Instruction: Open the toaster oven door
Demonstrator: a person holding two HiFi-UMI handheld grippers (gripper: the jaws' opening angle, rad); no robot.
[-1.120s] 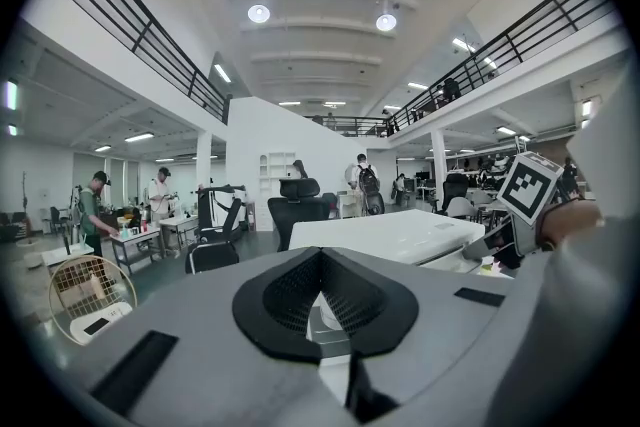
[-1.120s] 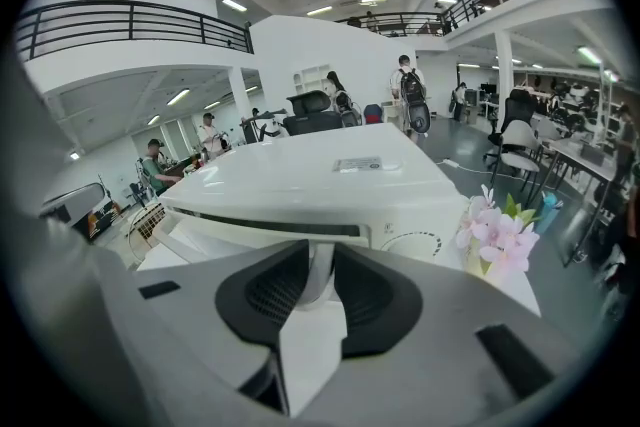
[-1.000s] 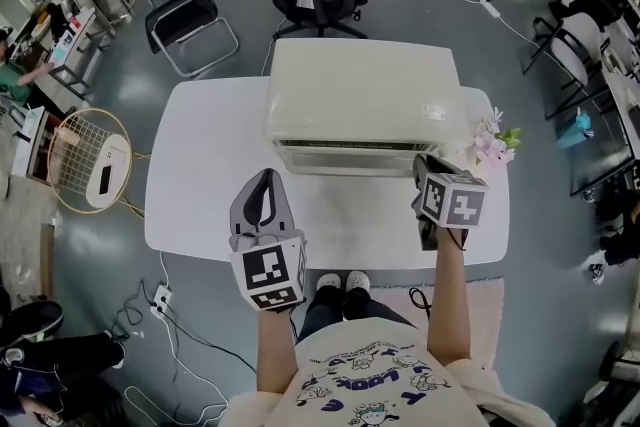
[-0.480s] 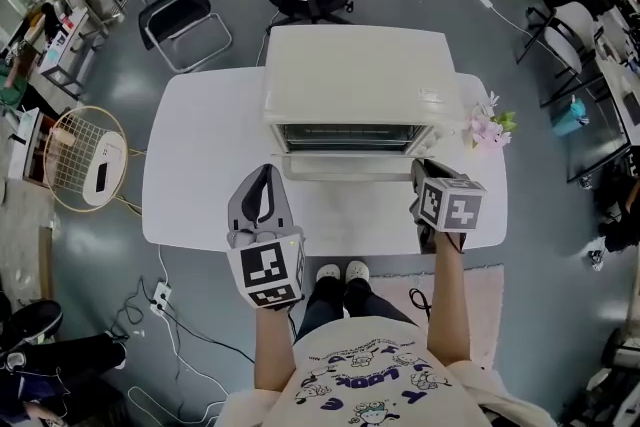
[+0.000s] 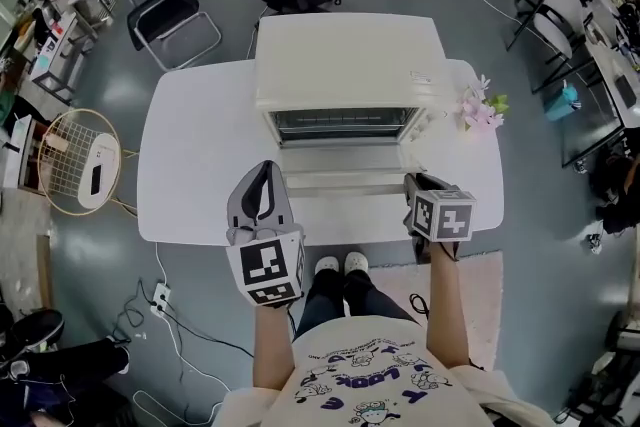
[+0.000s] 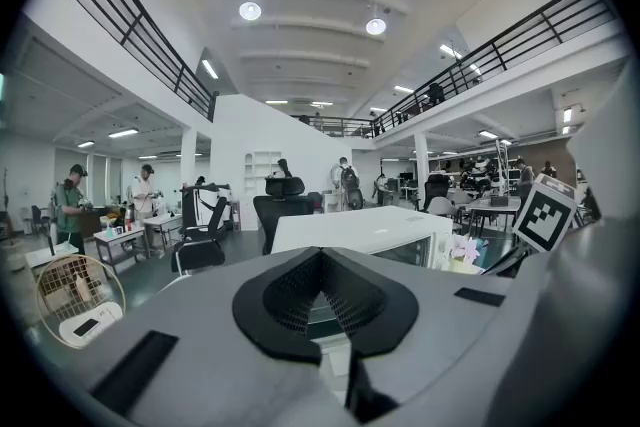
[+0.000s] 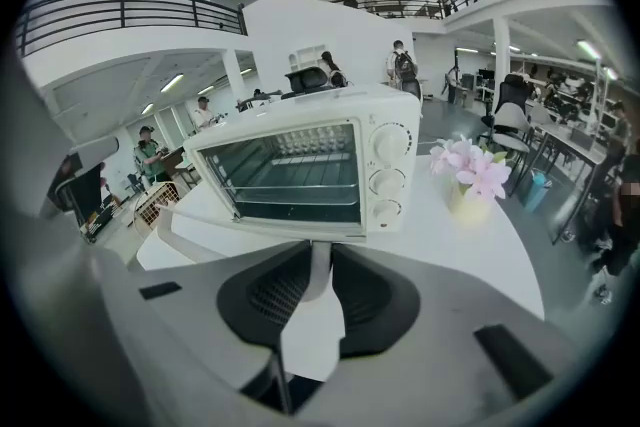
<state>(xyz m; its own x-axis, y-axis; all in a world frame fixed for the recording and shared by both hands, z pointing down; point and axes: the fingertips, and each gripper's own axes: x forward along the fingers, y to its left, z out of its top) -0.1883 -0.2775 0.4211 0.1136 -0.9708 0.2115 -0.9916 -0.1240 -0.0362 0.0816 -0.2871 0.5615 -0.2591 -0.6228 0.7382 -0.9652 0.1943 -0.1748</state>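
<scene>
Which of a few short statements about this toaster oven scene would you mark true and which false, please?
1. The toaster oven has its door lowered open. True.
2. The right gripper holds nothing. False: its jaws are closed on the door handle.
3. The left gripper is shut and empty. True.
4. The flowers sit on top of the oven. False: they stand on the table beside its knob end.
</scene>
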